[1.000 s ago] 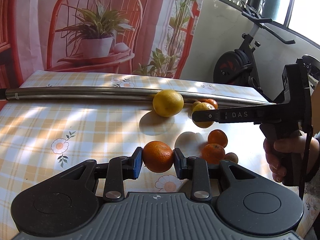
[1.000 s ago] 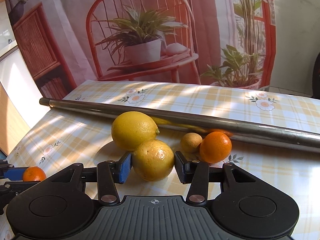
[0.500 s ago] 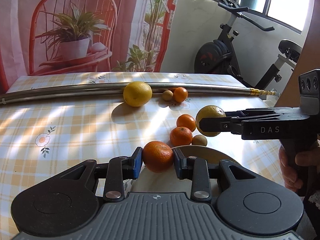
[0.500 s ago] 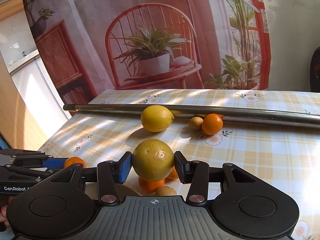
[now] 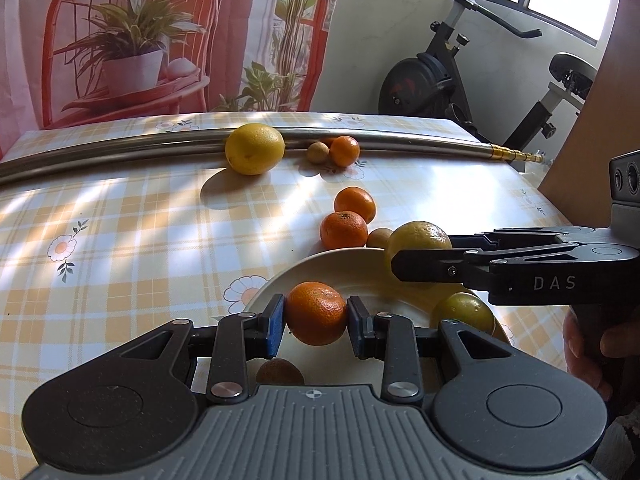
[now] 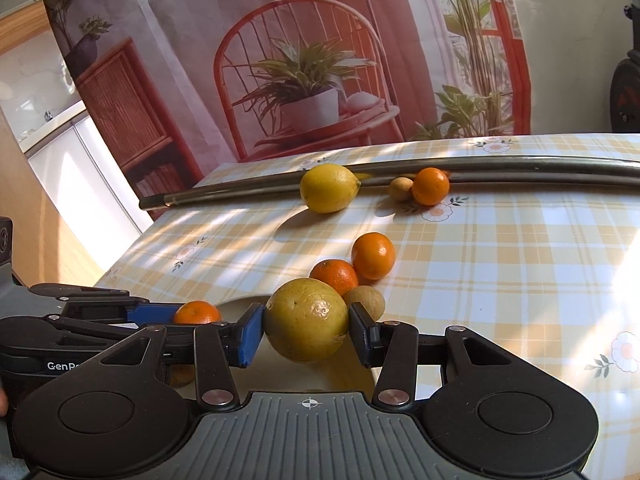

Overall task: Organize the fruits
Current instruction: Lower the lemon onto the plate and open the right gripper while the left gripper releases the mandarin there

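Observation:
My left gripper (image 5: 316, 314) is shut on a small orange (image 5: 316, 312) and holds it over the near part of a white plate (image 5: 344, 264). My right gripper (image 6: 307, 326) is shut on a yellow-green citrus (image 6: 306, 324) and holds it over the same plate; it also shows in the left wrist view (image 5: 416, 236). A greenish fruit (image 5: 464, 312) and a brown one (image 5: 278, 372) lie on the plate. On the table lie a lemon (image 5: 255, 148), two oranges (image 5: 344, 230), a far orange (image 5: 344, 151) and small brown fruits (image 5: 318, 152).
A long metal tube (image 5: 120, 152) lies across the far side of the checked tablecloth (image 5: 120, 240). An exercise bike (image 5: 448, 80) stands past the table's far right corner. A printed curtain hangs behind the table.
Both grippers have drawn back from the far fruits with their fruit and come lower over the white plate. The plate and the fruit on it now show more fully.

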